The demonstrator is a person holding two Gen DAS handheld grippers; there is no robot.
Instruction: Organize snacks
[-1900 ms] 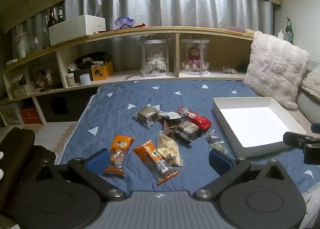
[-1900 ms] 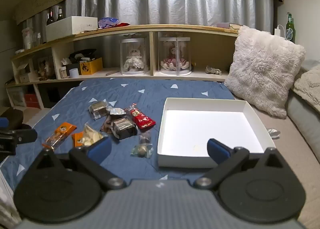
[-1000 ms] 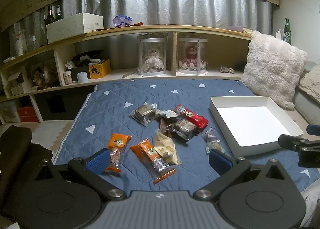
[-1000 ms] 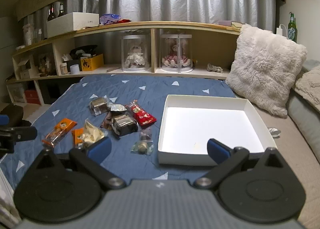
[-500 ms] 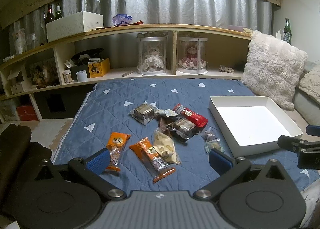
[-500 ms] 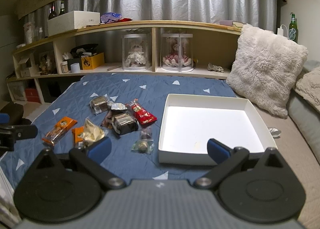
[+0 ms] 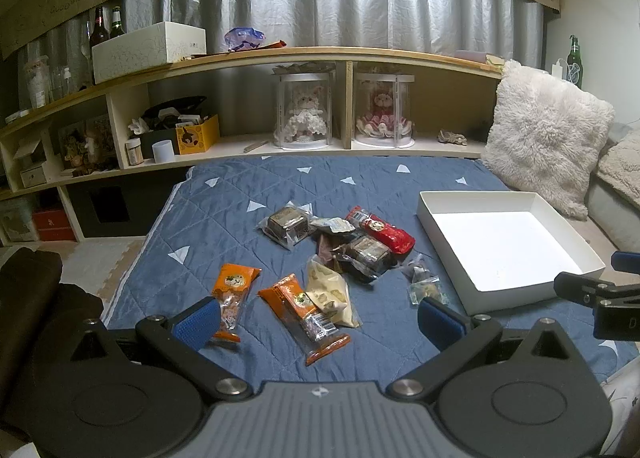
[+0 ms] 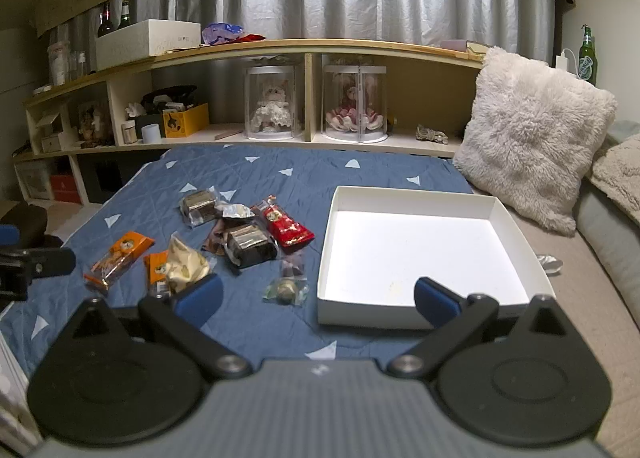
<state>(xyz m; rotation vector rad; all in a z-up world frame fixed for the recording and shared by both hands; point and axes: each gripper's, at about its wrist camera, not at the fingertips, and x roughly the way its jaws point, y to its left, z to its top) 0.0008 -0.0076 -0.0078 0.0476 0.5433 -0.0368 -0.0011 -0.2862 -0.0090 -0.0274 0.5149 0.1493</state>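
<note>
Several wrapped snacks lie on a blue quilt [image 7: 224,214]: two orange packets [image 7: 234,286] [image 7: 308,314], a cream bag [image 7: 330,292], brown cakes [image 7: 288,223] [image 7: 368,250], a red packet [image 7: 382,233] and a small clear packet [image 7: 424,288]. An empty white box [image 7: 504,238] sits to their right. My left gripper [image 7: 318,324] hangs open above the orange packets, holding nothing. My right gripper [image 8: 316,300] is open over the box's near edge [image 8: 368,314], near the small clear packet [image 8: 286,290]. The red packet [image 8: 286,228] lies left of the box.
A wooden shelf [image 7: 320,58] with two doll cases, jars and boxes runs along the back below grey curtains. A fluffy white pillow [image 7: 548,138] leans at the right behind the box. The quilt's left edge drops to a foam floor mat [image 7: 100,262].
Both grippers have risen and drawn back slightly, so the snacks and box sit a little farther off. Both stay open; nothing on the quilt moved.
</note>
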